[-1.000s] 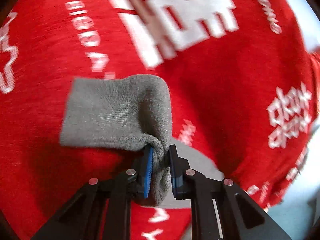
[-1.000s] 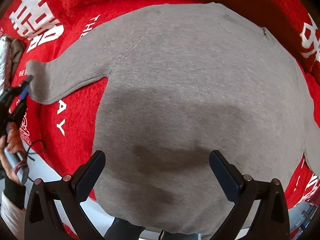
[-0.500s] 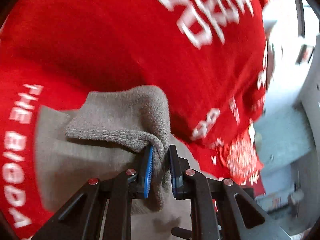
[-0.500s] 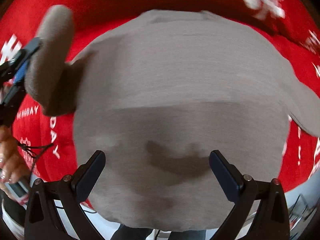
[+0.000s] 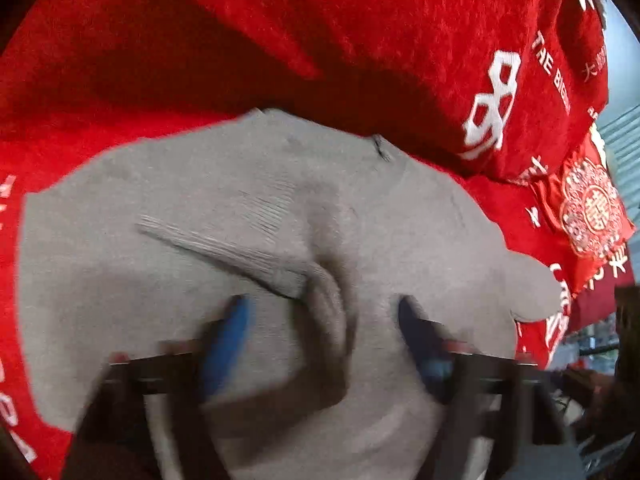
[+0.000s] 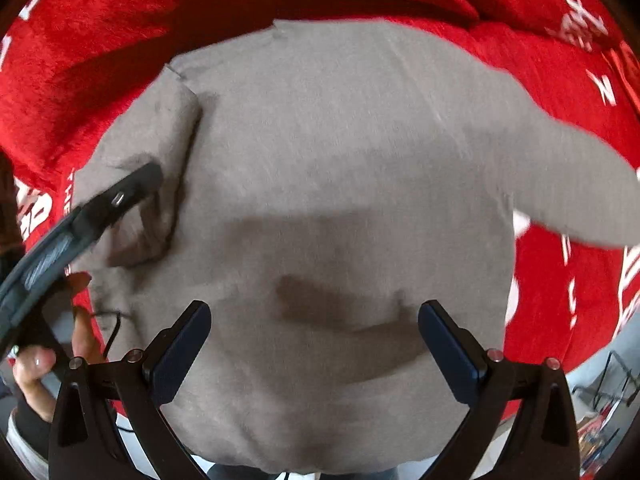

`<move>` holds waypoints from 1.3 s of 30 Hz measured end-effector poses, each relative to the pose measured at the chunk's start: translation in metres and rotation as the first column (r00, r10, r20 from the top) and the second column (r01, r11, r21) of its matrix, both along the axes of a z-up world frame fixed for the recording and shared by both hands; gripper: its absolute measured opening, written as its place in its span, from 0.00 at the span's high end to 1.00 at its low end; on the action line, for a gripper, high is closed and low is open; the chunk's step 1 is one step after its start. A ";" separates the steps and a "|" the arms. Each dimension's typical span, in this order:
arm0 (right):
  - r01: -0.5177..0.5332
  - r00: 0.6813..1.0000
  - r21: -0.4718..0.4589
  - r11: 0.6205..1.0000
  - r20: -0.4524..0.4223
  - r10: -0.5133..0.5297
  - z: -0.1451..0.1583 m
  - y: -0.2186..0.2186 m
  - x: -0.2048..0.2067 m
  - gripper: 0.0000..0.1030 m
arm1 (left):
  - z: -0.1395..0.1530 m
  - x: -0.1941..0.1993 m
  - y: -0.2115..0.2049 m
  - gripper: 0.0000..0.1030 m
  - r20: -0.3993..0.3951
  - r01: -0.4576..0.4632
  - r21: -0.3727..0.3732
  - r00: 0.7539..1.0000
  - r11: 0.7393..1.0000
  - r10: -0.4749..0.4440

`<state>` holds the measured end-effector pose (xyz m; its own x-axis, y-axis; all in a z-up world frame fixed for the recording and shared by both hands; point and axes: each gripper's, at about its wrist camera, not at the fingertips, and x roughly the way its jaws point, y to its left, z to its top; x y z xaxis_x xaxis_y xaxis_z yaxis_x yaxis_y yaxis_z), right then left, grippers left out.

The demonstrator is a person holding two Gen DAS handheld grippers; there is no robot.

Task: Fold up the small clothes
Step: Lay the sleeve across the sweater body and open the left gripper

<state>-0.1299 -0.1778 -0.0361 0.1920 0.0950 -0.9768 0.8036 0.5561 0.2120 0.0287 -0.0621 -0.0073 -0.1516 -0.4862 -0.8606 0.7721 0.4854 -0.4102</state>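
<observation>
Small grey sweater (image 6: pixel 340 184) spread flat on a red blanket (image 6: pixel 120 40) printed with white lettering, knit soft and slightly fuzzy. One sleeve (image 5: pixel 280 276) folded in across the body, its ribbed cuff lying in a loose ridge; other sleeve (image 6: pixel 580 184) reaching out sideways over the red cloth. No containers anywhere in view.

Left gripper (image 5: pixel 324 320) (blurred with motion) opening just above the folded sleeve, blue pads (image 5: pixel 228 332) well apart on either side of the cuff, not pressing it. Right gripper (image 6: pixel 314 344) spread wide over the sweater's lower half, holding nothing. A hand (image 6: pixel 44 344) on the left gripper's handle, at the edge of the right view.

A second ago: cuff pinched tight between the left pads, sleeve stretched out over the blanket. Now released, lying across the chest.
</observation>
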 end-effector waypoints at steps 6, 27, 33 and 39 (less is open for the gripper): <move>-0.160 0.983 -0.163 0.973 0.067 0.173 0.030 -0.003 0.065 0.00 | 0.039 0.041 0.051 0.22 0.119 -0.134 0.043 0.985 0.990 0.128; 0.010 0.978 -0.205 0.979 0.204 0.032 0.003 -0.046 0.086 0.89 | -0.021 0.102 0.100 0.22 0.282 -0.345 0.282 0.922 0.895 0.266; 0.294 0.917 0.142 0.945 0.236 -0.320 -0.044 -0.070 -0.017 0.76 | -0.013 0.115 0.090 0.22 0.262 -0.346 0.263 0.924 0.900 0.279; 0.421 0.813 0.267 0.867 0.312 -0.491 -0.052 -0.076 -0.047 0.49 | -0.027 0.138 0.063 0.22 0.173 -0.310 0.309 0.948 0.899 0.268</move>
